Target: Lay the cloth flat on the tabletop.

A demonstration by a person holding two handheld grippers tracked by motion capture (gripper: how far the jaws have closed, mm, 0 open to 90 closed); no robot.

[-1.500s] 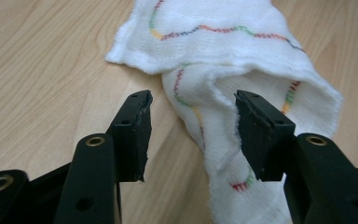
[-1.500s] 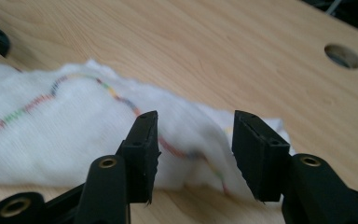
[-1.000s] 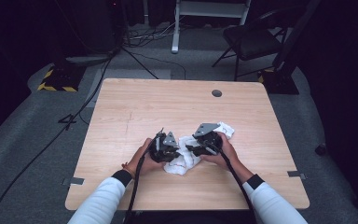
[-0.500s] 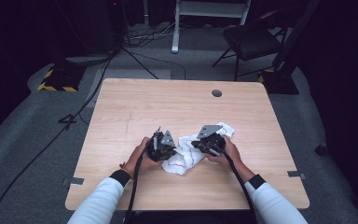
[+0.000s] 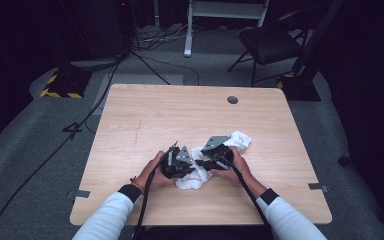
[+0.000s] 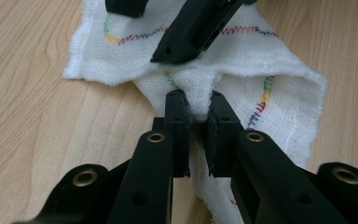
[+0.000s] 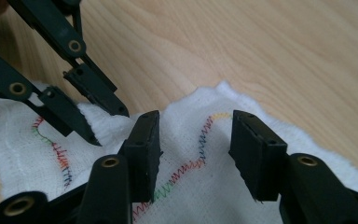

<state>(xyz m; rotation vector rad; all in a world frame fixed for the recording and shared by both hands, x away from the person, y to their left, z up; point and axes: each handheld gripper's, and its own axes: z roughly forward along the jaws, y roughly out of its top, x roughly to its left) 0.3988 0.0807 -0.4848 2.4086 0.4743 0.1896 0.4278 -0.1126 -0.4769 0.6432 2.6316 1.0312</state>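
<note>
A white gauze cloth [image 5: 240, 138] with multicoloured zigzag stitching lies crumpled on the wooden table [image 5: 180, 115], near its front middle. My left gripper [image 6: 197, 109] is shut on a bunched fold of the cloth [image 6: 279, 88], pinched between its pads. From the opposite side my right gripper [image 7: 193, 135] points at it. Its jaws have just been opening and stand apart over the flat cloth [image 7: 200, 186], with the pads pressing on nothing. In the high view the left gripper [image 5: 191, 167] and right gripper [image 5: 204, 162] almost meet, tips facing.
A round grommet hole [image 5: 232, 100] sits at the table's far right. Behind the table are a dark chair [image 5: 267, 45], a white stand [image 5: 225, 10] and floor cables [image 5: 80, 125]. A person's white sleeves [image 5: 105, 220] come in from the front edge.
</note>
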